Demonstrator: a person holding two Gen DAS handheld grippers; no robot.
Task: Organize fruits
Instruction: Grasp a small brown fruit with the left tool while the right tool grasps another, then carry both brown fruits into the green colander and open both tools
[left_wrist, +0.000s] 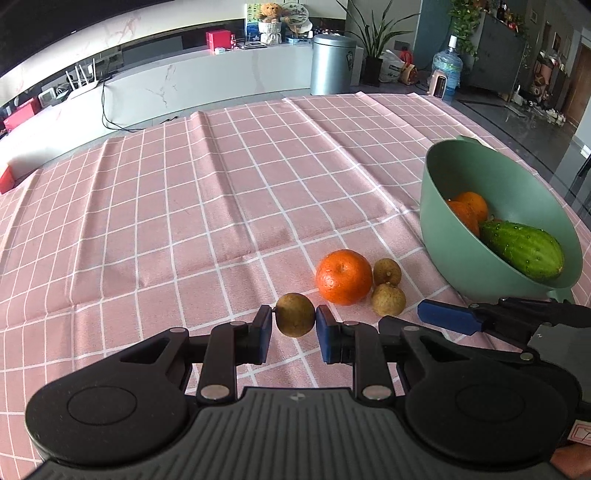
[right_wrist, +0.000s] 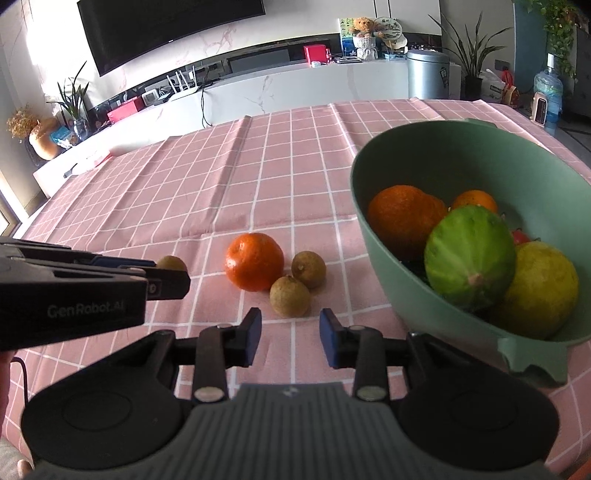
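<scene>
A small brown longan (left_wrist: 295, 314) sits between the blue pads of my left gripper (left_wrist: 294, 325), which is shut on it at the tablecloth. It shows partly hidden in the right wrist view (right_wrist: 171, 263). An orange tangerine (left_wrist: 344, 277) (right_wrist: 254, 261) and two more longans (left_wrist: 388, 271) (left_wrist: 388, 299) lie on the cloth beside it. My right gripper (right_wrist: 290, 332) is open and empty, just short of the nearer longan (right_wrist: 290, 296). The green bowl (left_wrist: 439, 236) (right_wrist: 373, 229) at the right holds oranges (right_wrist: 404, 218), a green cucumber (left_wrist: 522, 249) and a yellow fruit (right_wrist: 541, 291).
The pink checked tablecloth (left_wrist: 184, 206) covers the table, with its far edge at the back. Beyond it stand a white counter (left_wrist: 207, 81), a metal bin (left_wrist: 332, 62) and a plant. The left gripper's body (right_wrist: 74, 295) reaches in from the left of the right wrist view.
</scene>
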